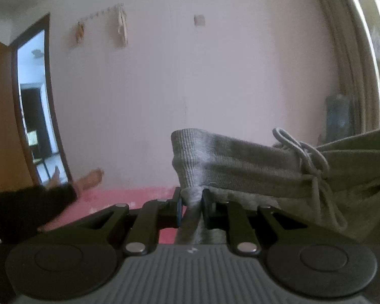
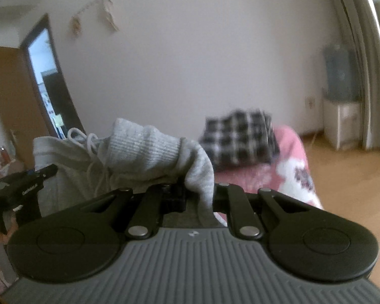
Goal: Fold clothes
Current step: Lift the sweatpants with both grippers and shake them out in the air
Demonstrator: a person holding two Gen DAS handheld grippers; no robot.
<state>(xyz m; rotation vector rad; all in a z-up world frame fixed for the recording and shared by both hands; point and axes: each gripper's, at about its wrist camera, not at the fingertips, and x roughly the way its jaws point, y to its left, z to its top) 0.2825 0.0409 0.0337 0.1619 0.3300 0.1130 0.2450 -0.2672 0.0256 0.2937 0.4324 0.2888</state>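
A grey garment [image 1: 240, 162] with a ribbed waistband and a white drawstring [image 1: 306, 152] hangs between both grippers above a pink bed [image 1: 129, 195]. My left gripper [image 1: 192, 202] is shut on the waistband's left corner, and the cloth stretches away to the right. In the right wrist view the same grey garment [image 2: 149, 152] drapes over my right gripper [image 2: 196, 197], which is shut on a fold of the ribbed band. Its drawstring [image 2: 88, 139] bunches at the left. The left gripper [image 2: 25, 187] shows at that view's left edge.
A black-and-white checked folded cloth [image 2: 240, 139] lies on the pink patterned bed cover [image 2: 291, 167]. A dark garment [image 1: 30, 207] sits at the bed's left. A white cabinet with a dark box [image 2: 342, 116] stands by the curtain. Wooden floor [image 2: 347, 177] lies right of the bed. An open doorway [image 1: 35, 111] is at left.
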